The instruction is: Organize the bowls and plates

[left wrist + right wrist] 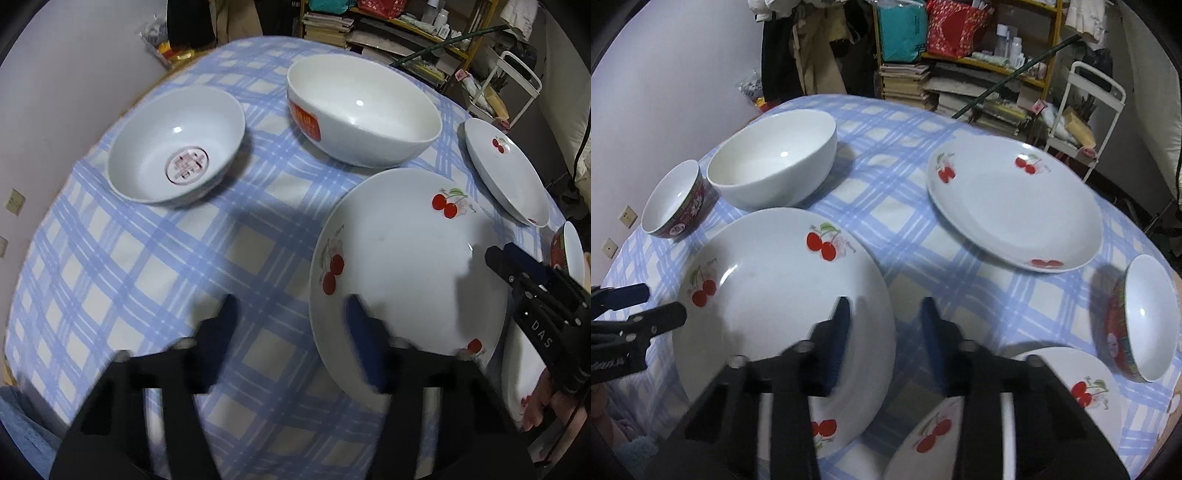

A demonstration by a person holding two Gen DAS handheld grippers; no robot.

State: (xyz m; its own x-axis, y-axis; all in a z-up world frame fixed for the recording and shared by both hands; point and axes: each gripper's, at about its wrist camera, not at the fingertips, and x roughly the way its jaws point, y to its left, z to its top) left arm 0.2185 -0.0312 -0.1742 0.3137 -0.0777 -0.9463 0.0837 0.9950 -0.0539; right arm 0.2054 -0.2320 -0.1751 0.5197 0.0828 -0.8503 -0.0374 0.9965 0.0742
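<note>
I see a table under a blue checked cloth carrying plates and bowls; in the left wrist view the big cherry plate fills the lower right of the frame; my left gripper sits at the bottom centre, its 2 fingers apart, the right finger over the plate's left rim and the left finger over bare cloth, so the rim lies between them; motion blur keeps me from telling whether either pad touches the china.

At the upper left of that frame stands a white bowl with a red emblem inside; at upper centre a larger white bowl with a red label; at the far right a 2nd cherry plate.

In the right wrist view my right gripper is at bottom centre; its left finger lies over the right part of the big cherry plate, its right finger over the cloth beside the rim; the jaws stand apart with the rim between them, and I cannot tell if they press on it.

A 3rd cherry plate sits at the lower right, a red-sided bowl at the right edge, another red-sided bowl at the left; shelves clutter the top.
</note>
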